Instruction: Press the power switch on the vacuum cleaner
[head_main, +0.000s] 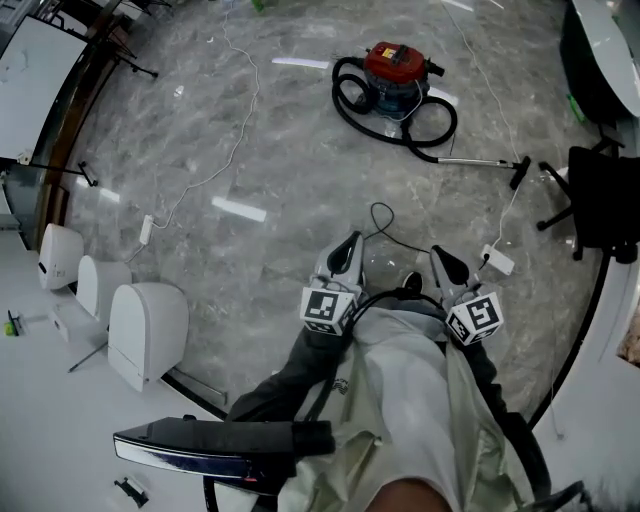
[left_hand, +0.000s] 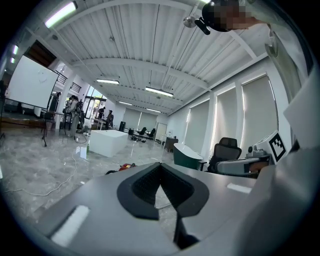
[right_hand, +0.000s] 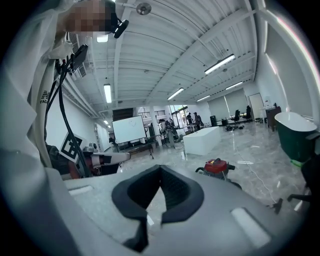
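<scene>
Vacuum cleaner (head_main: 393, 68): one, red-topped, on marble floor (head_main: 280, 170), well apart from both claws. Two claws, left claw (head_main: 347, 245) and right claw (head_main: 443, 258): each pinched together, empty, side by side. Right gripper view shows whole vacuum; left gripper view only red sliver. Head view alone shows one black hose (head_main: 340, 88) looped round it.

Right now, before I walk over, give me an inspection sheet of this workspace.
Surface: glossy grey marble floor.
Job's things: red vacuum cleaner far ahead, black hose looped round it; switch too small to see.
Clutter: white rounded units at left.
Grippers: left gripper and right gripper shut, empty, far from the vacuum cleaner.
Cables: white cable to a power strip; black cable near the grippers.
Surroundings: black office chair, whiteboard.
</scene>
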